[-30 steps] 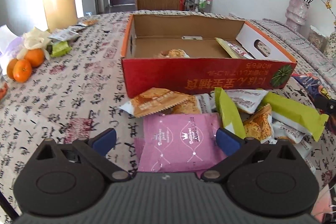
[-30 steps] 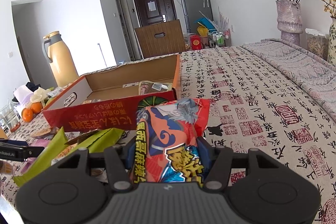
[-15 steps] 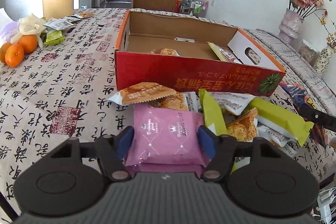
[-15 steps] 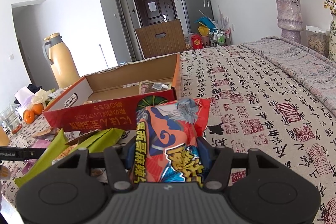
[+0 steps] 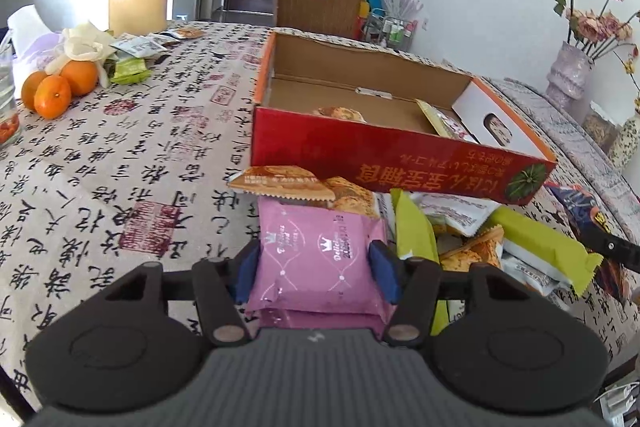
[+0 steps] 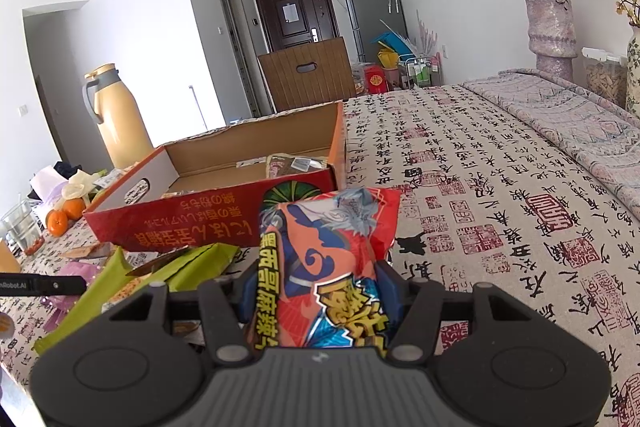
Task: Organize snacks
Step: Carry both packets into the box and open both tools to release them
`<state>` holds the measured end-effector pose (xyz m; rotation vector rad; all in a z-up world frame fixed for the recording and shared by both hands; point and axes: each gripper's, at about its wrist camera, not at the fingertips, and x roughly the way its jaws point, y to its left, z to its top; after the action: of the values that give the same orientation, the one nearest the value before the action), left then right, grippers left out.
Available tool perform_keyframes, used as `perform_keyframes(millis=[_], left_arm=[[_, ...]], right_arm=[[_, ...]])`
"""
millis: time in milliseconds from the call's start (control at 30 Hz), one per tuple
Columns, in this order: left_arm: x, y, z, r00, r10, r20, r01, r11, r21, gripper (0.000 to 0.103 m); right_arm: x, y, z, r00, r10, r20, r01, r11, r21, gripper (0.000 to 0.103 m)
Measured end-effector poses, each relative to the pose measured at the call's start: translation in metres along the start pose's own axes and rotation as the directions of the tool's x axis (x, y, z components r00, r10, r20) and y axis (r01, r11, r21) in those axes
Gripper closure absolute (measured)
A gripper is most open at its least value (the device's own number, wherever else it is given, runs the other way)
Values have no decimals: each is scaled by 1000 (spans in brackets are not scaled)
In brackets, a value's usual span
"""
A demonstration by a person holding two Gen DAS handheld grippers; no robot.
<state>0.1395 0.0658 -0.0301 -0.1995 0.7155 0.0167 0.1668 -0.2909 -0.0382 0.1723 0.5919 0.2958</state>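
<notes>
Only a small part of the sorting looks done. The red cardboard box (image 5: 384,143) stands open on the tabletop (image 5: 120,163), and just a few snacks lie inside: a golden pastry pack (image 5: 340,113) near its front wall and a couple of flat packets (image 5: 448,123) toward its 3 o'clock end. Most of the floor is bare cardboard.

The left claw (image 5: 314,269) has just been closing and its blue pads now press both sides of the pink snack packet (image 5: 316,255), which sits at 6 o'clock of the box. The right claw (image 6: 316,291) is clamped on an orange-and-blue spicy snack bag (image 6: 324,267), just short of the box's front wall.

Still loose at 5 o'clock of the box is the pile: green wrappers (image 5: 536,239), white packets (image 5: 460,211) and orange pastry packs (image 5: 280,181). More small packets (image 5: 136,47) lie at 10 o'clock beside the oranges (image 5: 60,87). Both held items have yet to go in.
</notes>
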Motion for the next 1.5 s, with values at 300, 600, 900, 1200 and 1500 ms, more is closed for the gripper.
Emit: perform_keyframes(millis=[300, 600, 900, 1200, 1500], left_arm=[[-12, 5, 4, 999, 16, 37, -15, 1000, -12, 45], [-27, 6, 8, 996, 11, 87, -9, 1000, -16, 45], [-45, 1, 14, 990, 5, 143, -5, 1000, 2, 44], [-47, -6, 28, 984, -7, 179, 3, 1000, 24, 44], [-36, -14, 55, 975, -15, 221, 7, 999, 37, 44]], right_arm=[[-5, 2, 2, 1000, 3, 13, -3, 1000, -5, 46], [-12, 6, 4, 999, 3, 33, -3, 1000, -16, 46], [-18, 11, 10, 998, 13, 57, -11, 999, -33, 46], [-20, 14, 25, 996, 14, 94, -9, 998, -58, 46], [-3, 26, 55, 989, 50, 136, -36, 994, -100, 46]])
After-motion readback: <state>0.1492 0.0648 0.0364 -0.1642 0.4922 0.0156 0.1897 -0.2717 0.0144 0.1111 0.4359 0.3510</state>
